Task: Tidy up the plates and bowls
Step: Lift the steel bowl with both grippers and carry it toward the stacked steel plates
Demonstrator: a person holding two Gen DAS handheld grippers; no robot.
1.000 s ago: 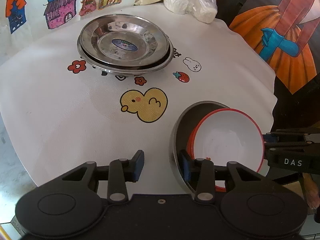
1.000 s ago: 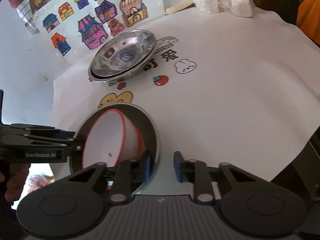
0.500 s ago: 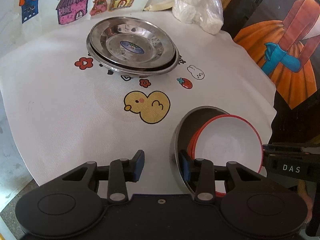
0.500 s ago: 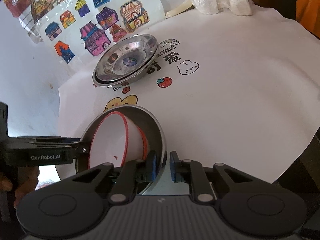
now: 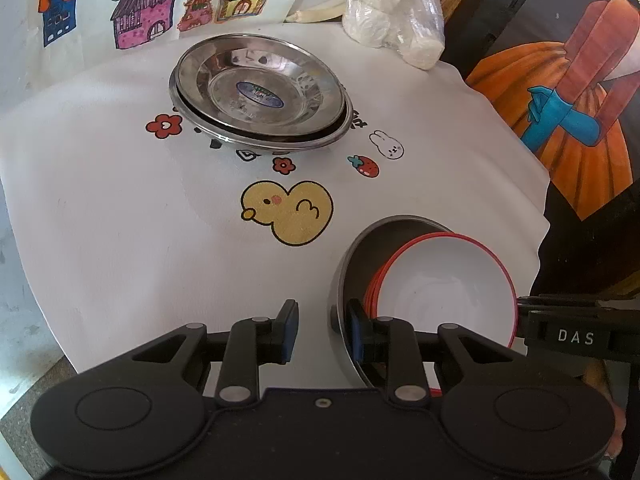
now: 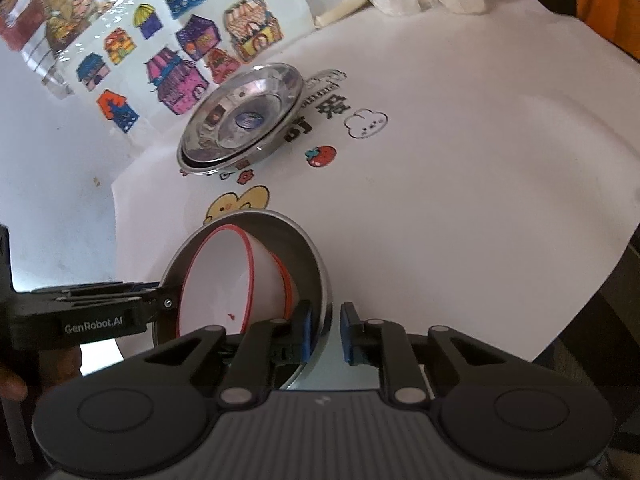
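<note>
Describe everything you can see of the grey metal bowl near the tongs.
The grey bowl looks like dull steel, deep and round, with a thin rim. It is tipped on its side at the table's near edge, mouth facing the left tongs. White red-rimmed bowls nest inside. The right tongs straddle its wall; the left tongs are closing over the opposite rim.

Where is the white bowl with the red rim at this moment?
The white bowl with the red rim sits inside the grey metal bowl at the near right edge of the table in the left wrist view, just right of the yellow duck print.
</note>
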